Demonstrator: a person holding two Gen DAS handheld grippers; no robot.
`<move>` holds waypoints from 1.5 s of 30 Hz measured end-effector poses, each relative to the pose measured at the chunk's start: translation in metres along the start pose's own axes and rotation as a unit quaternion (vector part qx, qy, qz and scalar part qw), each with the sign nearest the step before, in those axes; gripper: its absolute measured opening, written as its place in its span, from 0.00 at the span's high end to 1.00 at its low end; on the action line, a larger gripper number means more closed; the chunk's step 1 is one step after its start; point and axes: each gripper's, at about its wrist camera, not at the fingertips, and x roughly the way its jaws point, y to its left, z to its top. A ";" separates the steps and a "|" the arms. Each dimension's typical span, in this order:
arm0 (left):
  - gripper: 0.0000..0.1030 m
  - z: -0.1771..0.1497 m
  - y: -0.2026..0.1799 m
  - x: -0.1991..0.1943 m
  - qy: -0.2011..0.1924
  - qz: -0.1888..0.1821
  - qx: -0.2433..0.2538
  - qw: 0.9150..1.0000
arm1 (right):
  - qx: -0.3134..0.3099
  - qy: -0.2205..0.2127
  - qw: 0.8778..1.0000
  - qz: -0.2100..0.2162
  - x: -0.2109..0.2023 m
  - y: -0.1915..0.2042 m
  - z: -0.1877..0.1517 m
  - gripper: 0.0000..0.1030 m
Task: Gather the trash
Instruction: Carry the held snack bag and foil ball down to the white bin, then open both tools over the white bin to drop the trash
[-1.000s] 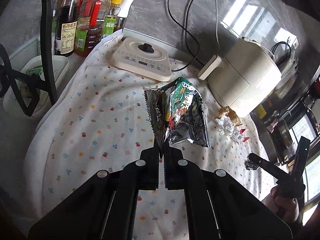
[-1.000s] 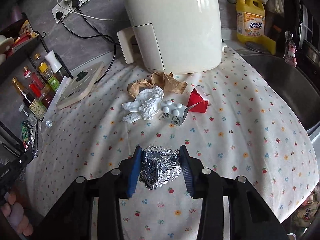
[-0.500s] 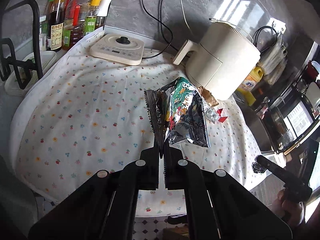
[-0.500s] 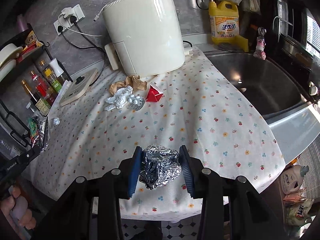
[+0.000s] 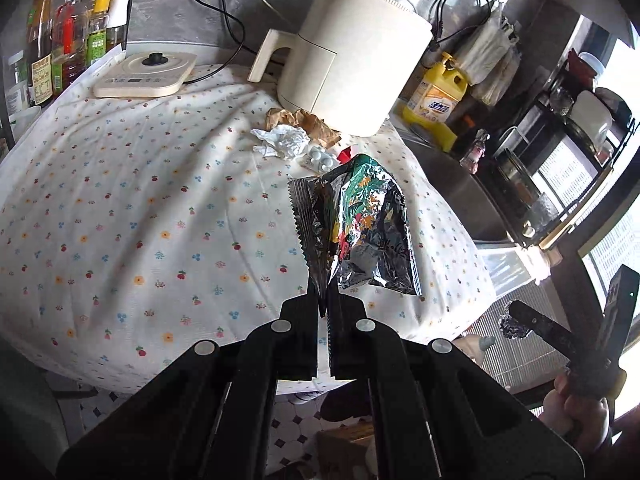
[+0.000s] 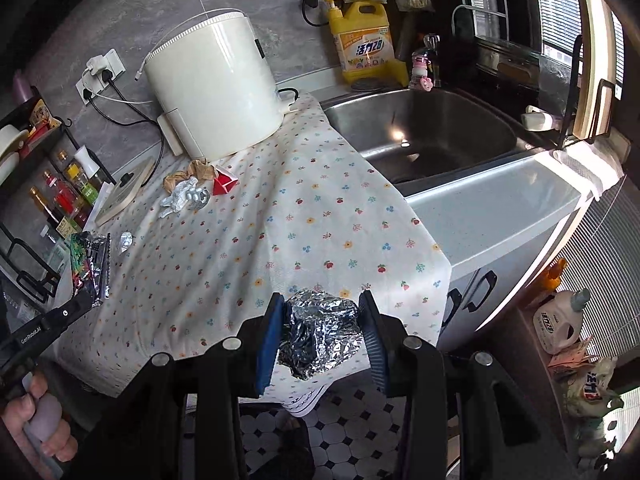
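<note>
My left gripper point(image 5: 323, 305) is shut on the edge of a shiny snack bag point(image 5: 356, 232) and holds it in the air above the front of the counter; the bag also shows in the right wrist view point(image 6: 89, 265). My right gripper point(image 6: 320, 332) is shut on a crumpled foil ball point(image 6: 320, 330), held off the counter's front edge above the floor; the ball shows small in the left wrist view point(image 5: 512, 325). On the flowered cloth point(image 6: 280, 248) lie a white tissue wad point(image 5: 284, 141), brown paper point(image 5: 304, 120), a pill blister point(image 5: 320, 157), a red scrap point(image 6: 224, 186) and a small foil bit point(image 6: 125, 242).
A white air fryer point(image 6: 216, 88) stands at the back of the counter, a flat white appliance point(image 5: 146, 76) and sauce bottles point(image 5: 68, 40) to its left. A steel sink point(image 6: 432, 136) lies to the right, with a yellow detergent jug point(image 6: 364, 48). Tiled floor point(image 6: 348, 420) lies below.
Both grippers have pulled back and up from the counter with their loads still held. The counter's front edge, the floor and the sink have come into view.
</note>
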 end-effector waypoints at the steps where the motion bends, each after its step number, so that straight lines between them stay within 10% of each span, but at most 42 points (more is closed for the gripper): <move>1: 0.96 -0.003 -0.010 0.004 0.006 -0.006 0.008 1.000 | 0.008 -0.001 1.000 -0.006 -0.005 -0.012 -0.005 0.63; 23: 0.96 -0.109 -0.210 0.062 0.124 -0.139 0.187 0.965 | 0.187 -0.017 0.975 -0.119 -0.114 -0.207 -0.130 0.62; 26: 0.96 -0.125 -0.228 0.063 0.137 -0.151 0.203 0.958 | 0.207 -0.020 0.969 -0.132 -0.127 -0.223 -0.145 0.55; 28: 0.96 -0.134 -0.238 0.063 0.143 -0.159 0.211 0.954 | 0.217 -0.039 0.965 -0.143 -0.140 -0.230 -0.154 0.20; 45: 0.96 -0.211 -0.300 0.081 0.233 -0.204 0.297 0.904 | 0.327 -0.054 0.920 -0.211 -0.206 -0.289 -0.238 0.18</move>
